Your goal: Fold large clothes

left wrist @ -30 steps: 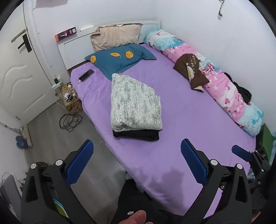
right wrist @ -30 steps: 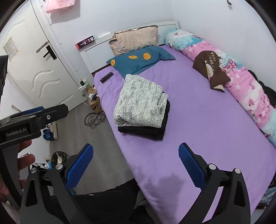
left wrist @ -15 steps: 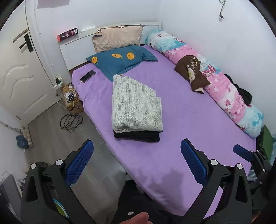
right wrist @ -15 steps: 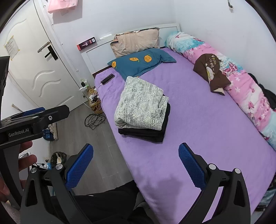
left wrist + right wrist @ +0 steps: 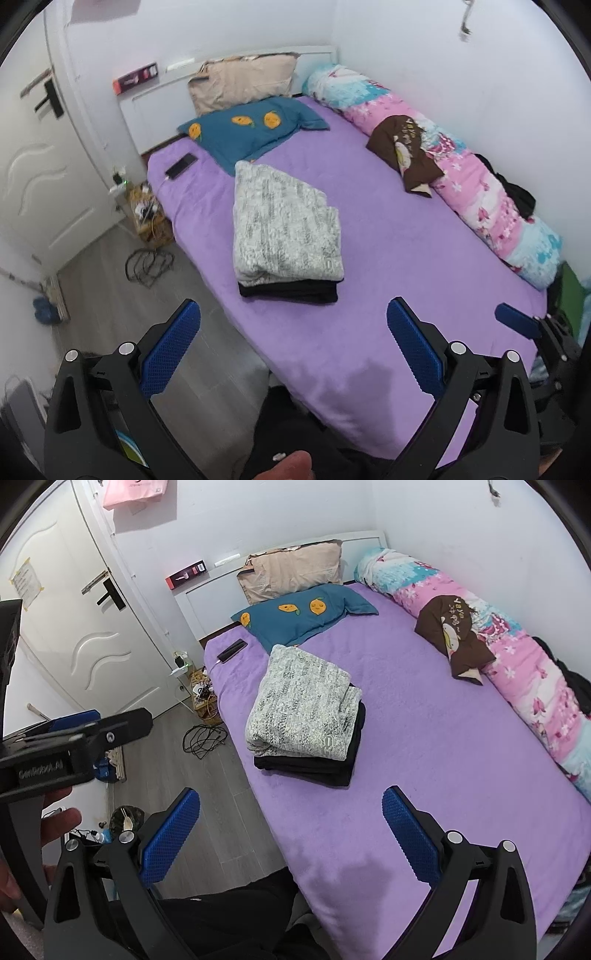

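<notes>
- Clothes first: a grey knit sits folded on top of a folded black piece, stacked on the purple bed toward its left side, well away from both grippers.
- Far left there's a door, cables on the floor, and a phone on the bed's left corner near the blue pillow.
- Left gripper hangs above the bed's near edge, jaws spread wide, nothing in them.
- Right gripper is the same deal, wide apart and empty, well short of the stack.
- Further right, a brown top lies loose on the pink quilt by the wall. My guess is that's the next thing to fold, but I can't be sure.
- If so, I'd grab it by both shoulders, one gripper each, and spread it flat on the open purple area right of the stack before folding.
- Watch out for pinching the quilt along with it, since the fabric lies right on it.
</notes>
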Motion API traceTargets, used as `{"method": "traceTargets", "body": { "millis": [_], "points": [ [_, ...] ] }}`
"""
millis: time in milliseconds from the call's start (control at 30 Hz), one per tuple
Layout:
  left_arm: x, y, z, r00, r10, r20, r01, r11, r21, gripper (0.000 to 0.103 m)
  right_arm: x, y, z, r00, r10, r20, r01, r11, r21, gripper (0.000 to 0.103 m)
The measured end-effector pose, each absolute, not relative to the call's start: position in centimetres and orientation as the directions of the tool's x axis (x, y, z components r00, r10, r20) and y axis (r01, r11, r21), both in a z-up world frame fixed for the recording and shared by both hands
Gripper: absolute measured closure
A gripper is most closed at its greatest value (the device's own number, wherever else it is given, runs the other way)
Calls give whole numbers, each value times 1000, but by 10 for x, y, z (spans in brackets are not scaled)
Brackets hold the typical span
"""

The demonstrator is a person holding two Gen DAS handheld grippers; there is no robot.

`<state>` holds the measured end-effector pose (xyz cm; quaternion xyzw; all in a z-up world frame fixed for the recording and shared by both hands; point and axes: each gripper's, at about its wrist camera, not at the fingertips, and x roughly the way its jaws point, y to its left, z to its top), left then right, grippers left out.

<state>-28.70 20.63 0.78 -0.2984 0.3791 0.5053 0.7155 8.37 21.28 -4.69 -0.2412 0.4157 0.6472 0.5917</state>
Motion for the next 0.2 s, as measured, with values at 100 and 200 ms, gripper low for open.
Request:
{"method": "traceTargets", "body": {
  "millis": [100, 200],
  "points": [
    [-284, 205, 14, 204, 522, -828, -945, 326, -27, 6, 84, 215, -46, -187, 566, -803, -966, 43, 255, 6],
    [-285, 207, 17, 205, 526, -826, -947, 320, -32, 6, 84, 216, -45, -187, 569, -801, -967, 38, 253, 6]
  ]
}}
